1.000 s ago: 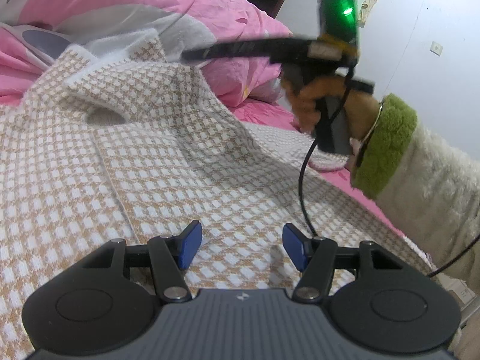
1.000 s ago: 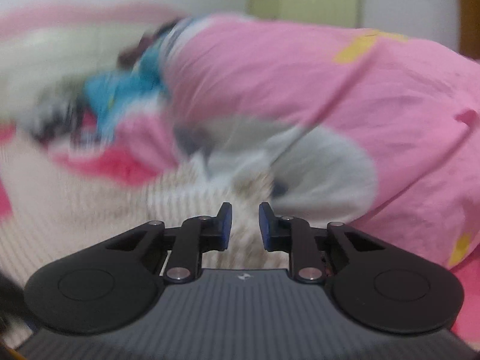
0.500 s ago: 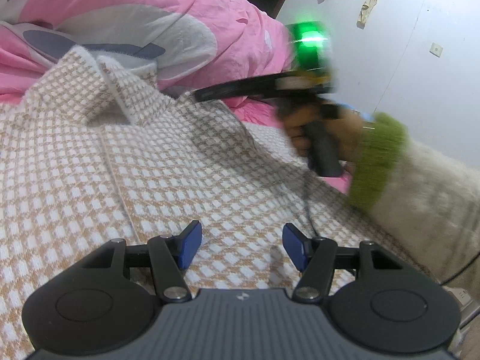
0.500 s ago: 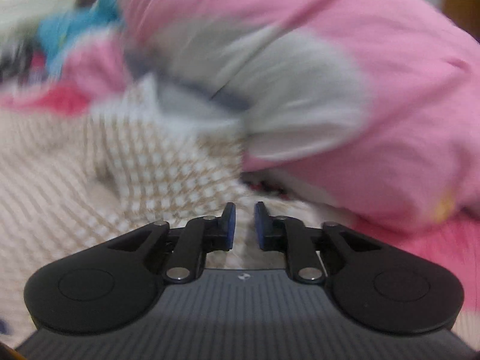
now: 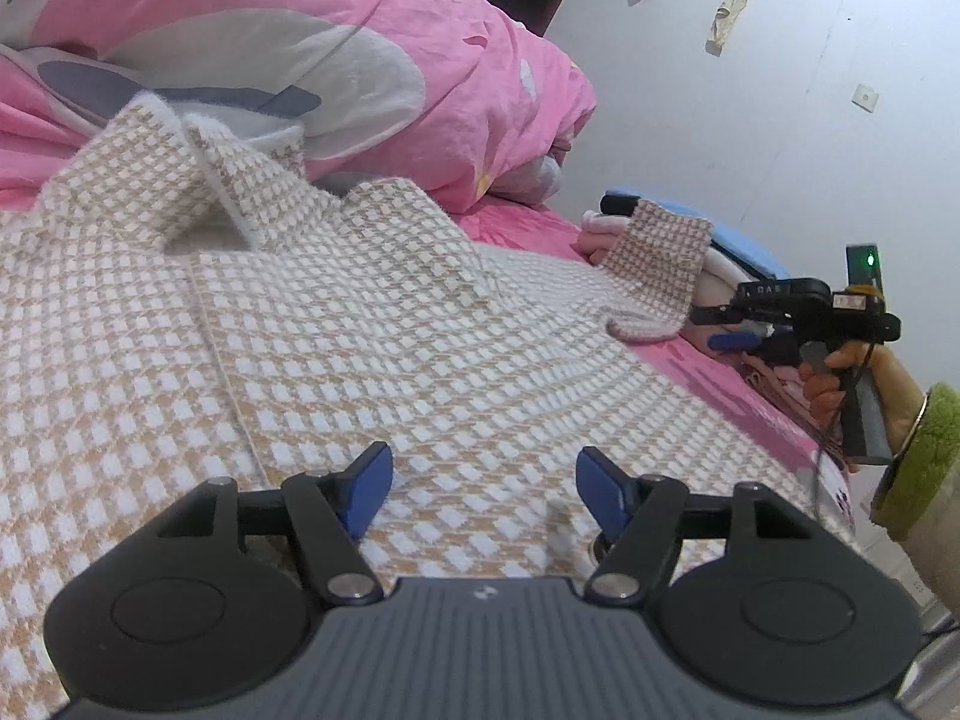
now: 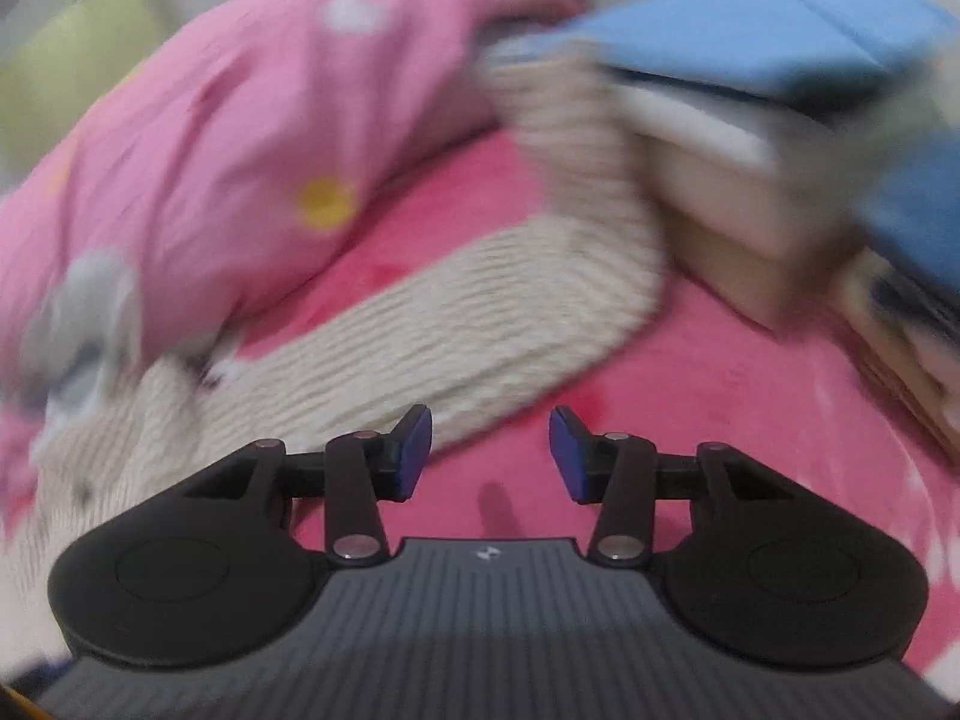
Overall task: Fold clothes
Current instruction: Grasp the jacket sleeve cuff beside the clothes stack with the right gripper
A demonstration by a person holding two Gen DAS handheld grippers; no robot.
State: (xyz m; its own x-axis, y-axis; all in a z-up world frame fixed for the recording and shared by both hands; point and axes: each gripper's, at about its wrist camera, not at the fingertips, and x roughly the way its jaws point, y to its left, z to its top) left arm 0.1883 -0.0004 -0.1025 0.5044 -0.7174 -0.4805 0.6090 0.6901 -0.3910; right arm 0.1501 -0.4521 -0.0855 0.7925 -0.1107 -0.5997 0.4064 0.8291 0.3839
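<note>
Jacket (image 5: 336,324): thick knit, tan-and-white check, lay flat on the pink sheet (image 5: 522,228), collar at 11 o'clock against the puffy pink quilt (image 5: 288,24). Left gripper (image 5: 483,489) sat directly over the jacket body, jaws apart and just widened, nothing between the blue pads, cloth only beneath. Sleeve (image 5: 654,267) ran to 2 o'clock, its cuff draped up on a stack of folded clothes (image 5: 738,264). Right gripper (image 5: 729,330) was at 3 o'clock just beside the cuff, jaws just opening, empty; its own blurred view showed bare sheet between the pads, sleeve at 10 o'clock. Free sheet remained right of the jacket's edge.
</note>
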